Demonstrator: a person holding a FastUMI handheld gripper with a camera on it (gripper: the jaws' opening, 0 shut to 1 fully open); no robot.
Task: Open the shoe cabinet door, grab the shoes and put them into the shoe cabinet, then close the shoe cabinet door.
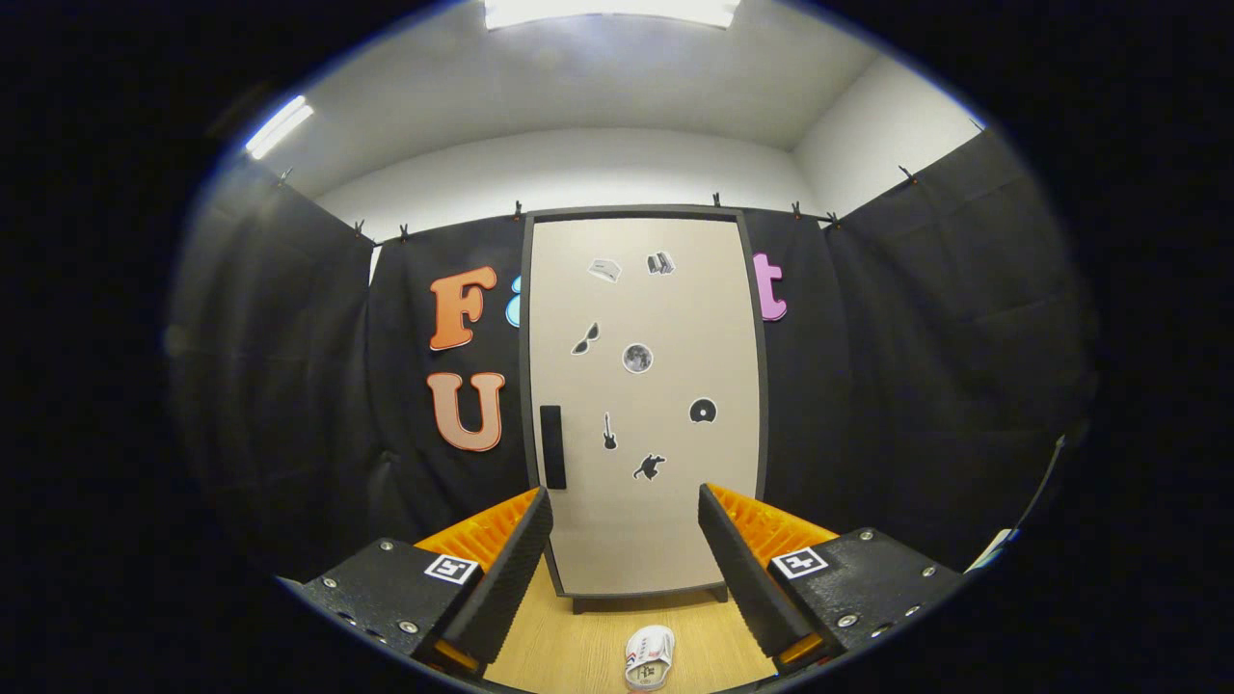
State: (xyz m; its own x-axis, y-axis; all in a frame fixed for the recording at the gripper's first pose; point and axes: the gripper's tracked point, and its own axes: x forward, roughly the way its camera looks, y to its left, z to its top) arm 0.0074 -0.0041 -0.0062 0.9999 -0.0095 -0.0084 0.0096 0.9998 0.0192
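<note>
A: While the cabinet door is seen fully shut, the first step is judged not yet begun. The claw is held wide open, nothing between its fingers, aimed squarely at the shoe cabinet from some way off.

B: Handle noted?

A: Noted. A dark vertical handle is set near the door's left edge, roughly level with the small stickers on the lower panel. Hinges are presumed on the right, though none can be made out.

B: And the shoe?

A: One white shoe is lying on the floor, low between the two fingers and well short of the cabinet's foot. A second shoe cannot be confirmed.

B: Next move?

A: An approach to the handle is called for: the claw must be carried forward and leftward, closed on the handle, then drawn back along the door's arc. Care is advised that the shoe is not stepped over or nudged on the way in.

B: Surface and room?

A: Pale wood-grain flooring is recorded, bare apart from the shoe. The cabinet is stood on short dark feet against black cloth walls pegged along their top. White wall and ceiling are seen above, with lit panels overhead.
</note>
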